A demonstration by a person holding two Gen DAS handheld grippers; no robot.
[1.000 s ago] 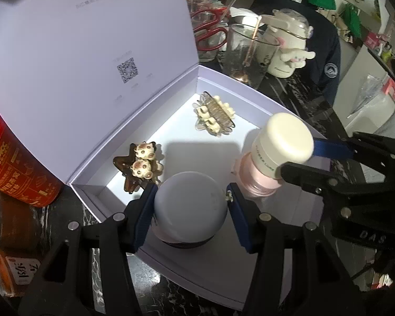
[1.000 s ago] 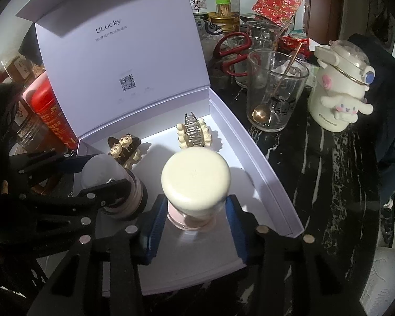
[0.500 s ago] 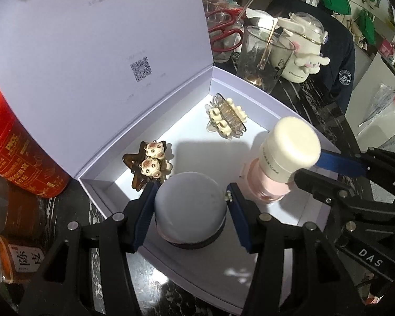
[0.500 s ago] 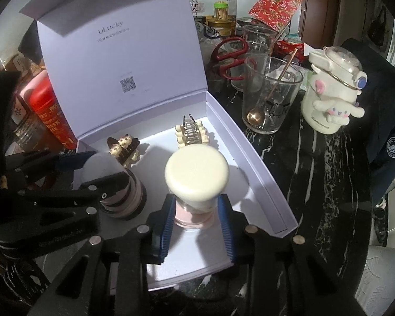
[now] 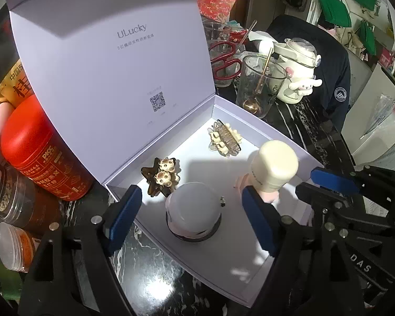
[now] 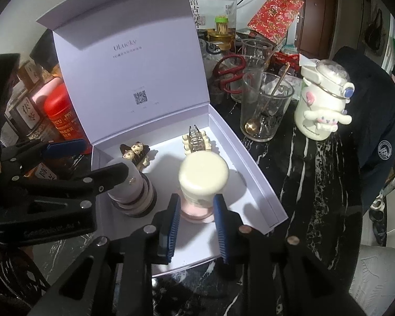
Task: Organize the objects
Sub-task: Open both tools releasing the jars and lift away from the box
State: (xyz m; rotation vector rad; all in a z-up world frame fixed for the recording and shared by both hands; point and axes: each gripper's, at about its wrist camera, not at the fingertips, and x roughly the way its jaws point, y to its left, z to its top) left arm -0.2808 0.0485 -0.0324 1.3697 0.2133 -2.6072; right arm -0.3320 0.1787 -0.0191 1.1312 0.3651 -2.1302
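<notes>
While left claw opens around grey jar, right claw shut; lid reads "ULucky".

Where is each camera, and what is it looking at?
Left wrist: rides on the left hand-held gripper, looking down between its opening fingers at the grey-lidded jar in the white box; the right hand-held gripper shows at the side.
Right wrist: rides on the right hand-held gripper, looking down at the cream-capped bottle between its fingers; the left hand-held gripper shows too.
Both see the box, jar, bottle and two hair clips.
</notes>
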